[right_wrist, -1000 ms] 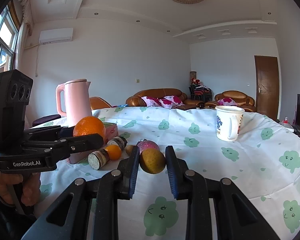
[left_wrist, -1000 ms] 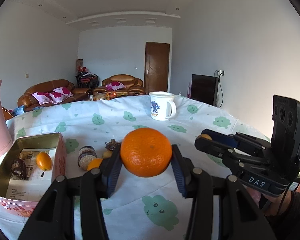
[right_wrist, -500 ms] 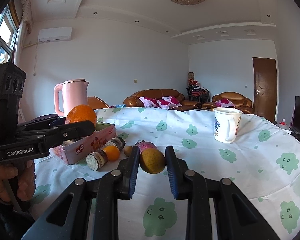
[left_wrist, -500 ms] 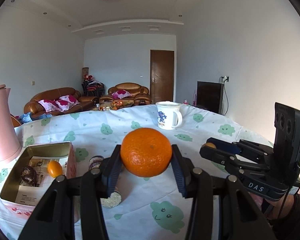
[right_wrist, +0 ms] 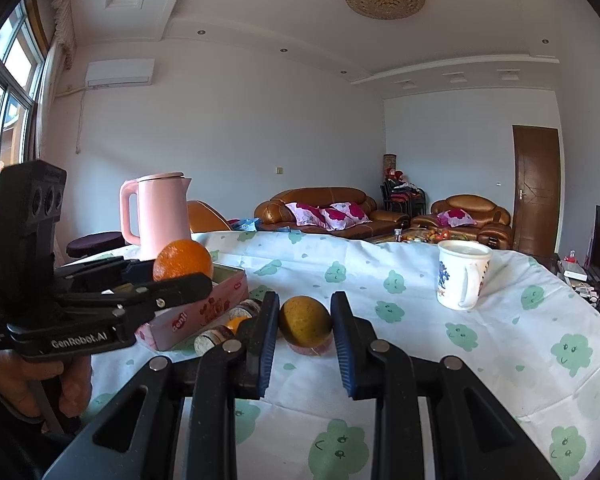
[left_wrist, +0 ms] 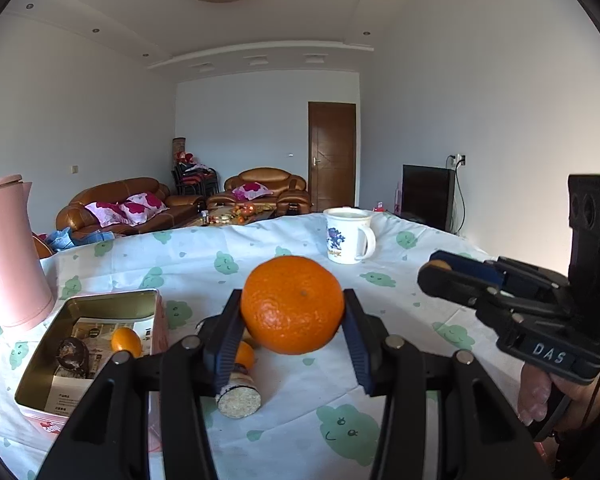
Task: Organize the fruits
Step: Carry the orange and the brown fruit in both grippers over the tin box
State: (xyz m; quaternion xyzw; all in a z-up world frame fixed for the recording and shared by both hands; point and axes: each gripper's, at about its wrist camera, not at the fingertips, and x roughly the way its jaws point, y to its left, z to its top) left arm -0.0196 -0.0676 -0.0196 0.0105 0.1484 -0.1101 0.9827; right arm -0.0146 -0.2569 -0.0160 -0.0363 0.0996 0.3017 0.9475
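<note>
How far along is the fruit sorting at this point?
Done: a small orange fruit and a dark one lie in the tin. In hand: the left tool grips an orange, the right tool a yellow-brown fruit. Left: another small orange fruit on the table.

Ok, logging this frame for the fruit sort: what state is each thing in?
left tongs: shut on the orange, held up.
right tongs: shut on the yellow-brown fruit.
tin box: open, small orange fruit inside.
mug: upright.
pink kettle: upright, lid shut.
</note>
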